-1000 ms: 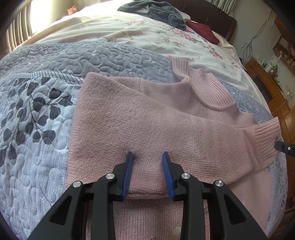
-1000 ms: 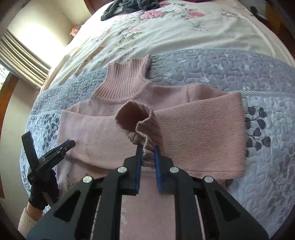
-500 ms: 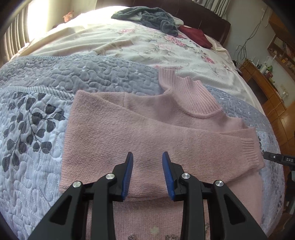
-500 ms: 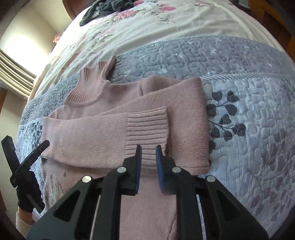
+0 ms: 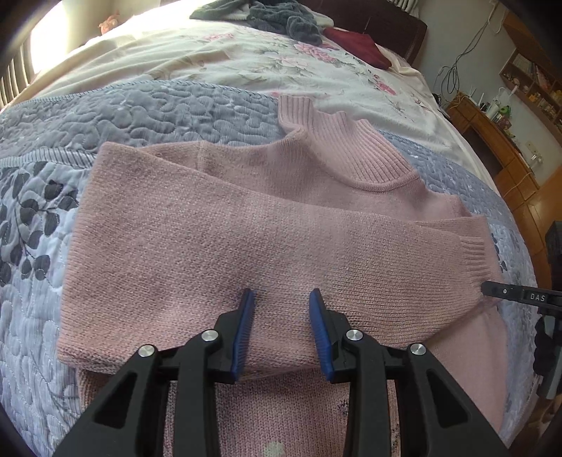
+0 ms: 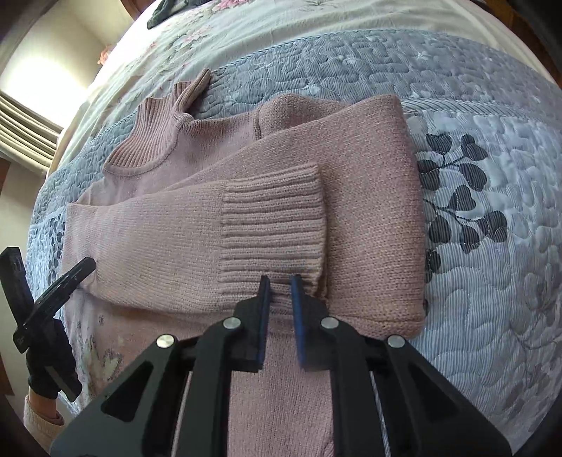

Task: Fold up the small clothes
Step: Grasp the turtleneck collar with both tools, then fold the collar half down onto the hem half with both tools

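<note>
One label — "DAS", right gripper (image 5: 516, 298), pink sweater (image 5: 246, 239)

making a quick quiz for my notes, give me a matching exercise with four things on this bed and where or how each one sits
Things:
1. ribbed cuff
2. collar
3. grey clothes
4. dark red cloth

Places or states:
A. heaped at the far end of the bed
B. lying flat across the sweater's chest, just ahead of the right gripper
C. on the floral sheet by the headboard
D. at the sweater's far edge, one corner sticking up

Pairs: 1-B, 2-D, 3-A, 4-C
</note>
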